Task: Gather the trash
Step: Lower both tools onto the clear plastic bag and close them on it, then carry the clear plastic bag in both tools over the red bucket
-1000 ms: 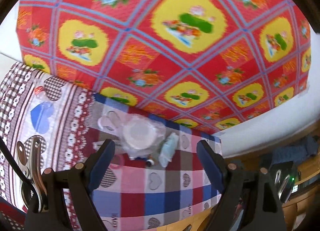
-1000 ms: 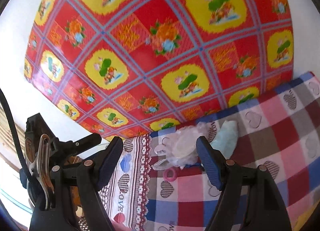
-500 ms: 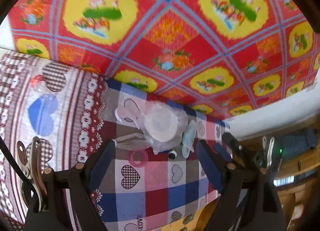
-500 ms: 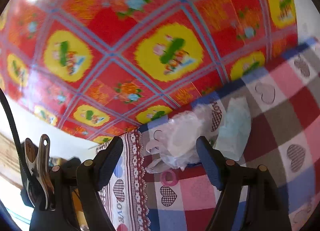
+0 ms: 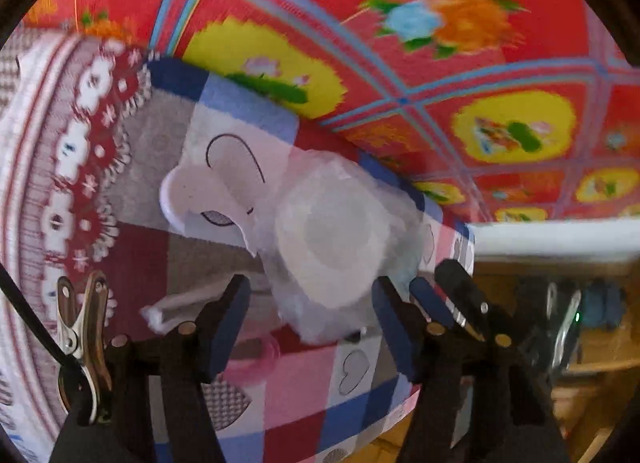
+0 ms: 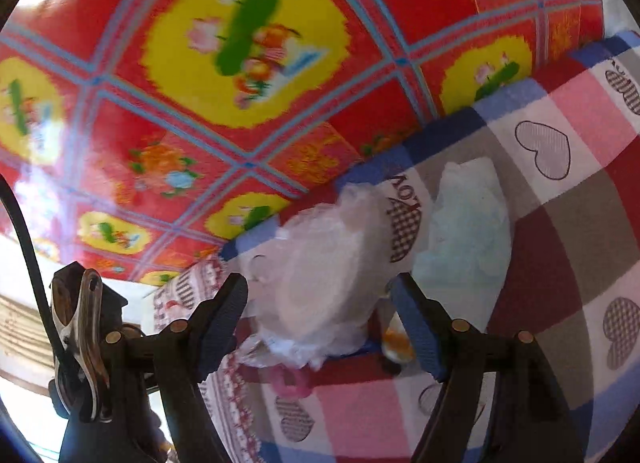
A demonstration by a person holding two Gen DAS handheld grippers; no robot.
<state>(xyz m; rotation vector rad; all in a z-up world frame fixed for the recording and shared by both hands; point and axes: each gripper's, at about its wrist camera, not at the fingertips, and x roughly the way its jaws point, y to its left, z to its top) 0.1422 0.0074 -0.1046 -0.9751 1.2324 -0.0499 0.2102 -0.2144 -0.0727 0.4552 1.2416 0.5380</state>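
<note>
A crumpled clear plastic bag (image 5: 332, 239) with a round white lid inside lies on the checked heart cloth (image 5: 304, 379). My left gripper (image 5: 310, 321) is low over it; its jaws are closing, the bag's near part sits between the fingertips, and the pads do not visibly press on it. My right gripper (image 6: 320, 323) stands open around the same bag (image 6: 320, 287) from the other side. A pink ring (image 6: 290, 381) and white paper scraps (image 5: 188, 303) lie close by. A pale blue tissue (image 6: 464, 231) lies right of the bag.
The right gripper's blue fingers (image 5: 452, 295) crowd in just right of my left one. A small orange and white piece (image 6: 396, 337) sits by the right finger. The cloth's edge drops to a red flowered floor mat (image 5: 460, 75). Wooden furniture (image 5: 592, 343) stands far right.
Both grippers have come down close onto the plastic bag, which now fills the space between their fingers. The left jaws have narrowed. The right gripper has come close beside the left one.
</note>
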